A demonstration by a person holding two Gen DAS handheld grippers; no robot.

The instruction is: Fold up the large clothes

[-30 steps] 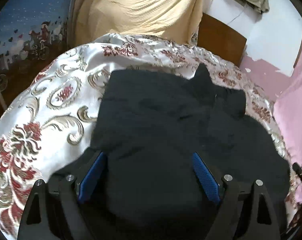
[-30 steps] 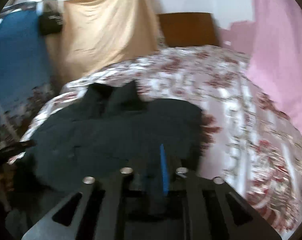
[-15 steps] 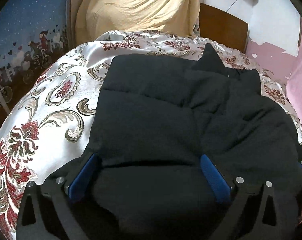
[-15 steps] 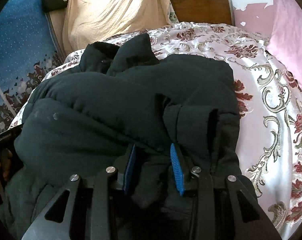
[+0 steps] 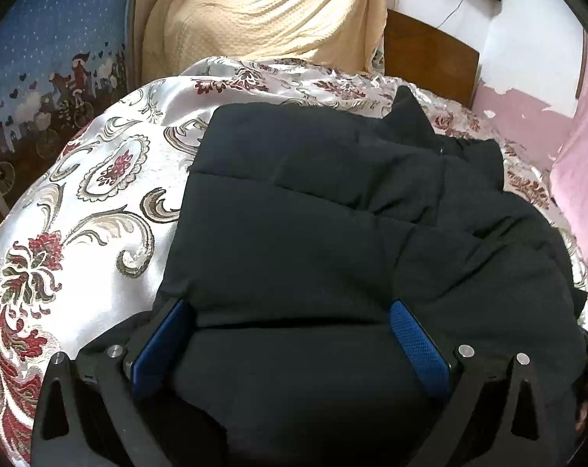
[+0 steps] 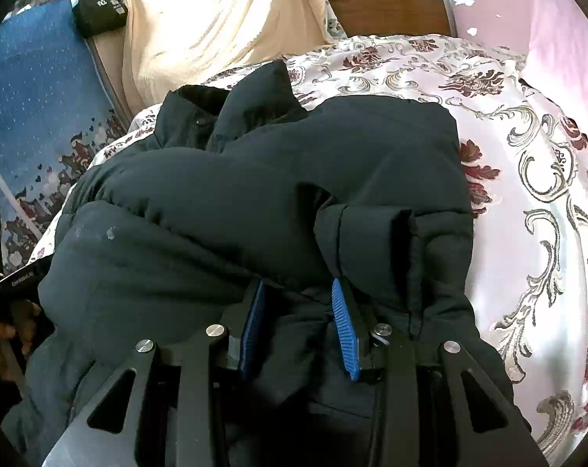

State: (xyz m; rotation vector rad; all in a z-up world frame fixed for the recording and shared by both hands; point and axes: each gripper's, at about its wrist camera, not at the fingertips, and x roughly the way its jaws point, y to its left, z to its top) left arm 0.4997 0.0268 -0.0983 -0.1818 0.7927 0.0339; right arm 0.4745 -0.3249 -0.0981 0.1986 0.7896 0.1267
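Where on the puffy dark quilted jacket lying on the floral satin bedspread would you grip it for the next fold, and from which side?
Probably the dark quilted jacket is best taken at its near hem, coming from the near edge with fingers low. The padding is thick and bulging higher up, while the hem is thinner. The collar lies at the far end.

Right gripper (image 6: 298,303) sits low over the black puffer jacket (image 6: 255,202), jaws partly apart with a fold of dark fabric bunched between the blue pads (image 6: 342,323); whether they pinch it is unclear. Jacket lies folded on the floral bedspread (image 6: 527,163), collar toward the wooden headboard (image 6: 383,4). A hand (image 6: 2,334) holding a black tool shows at the left edge.
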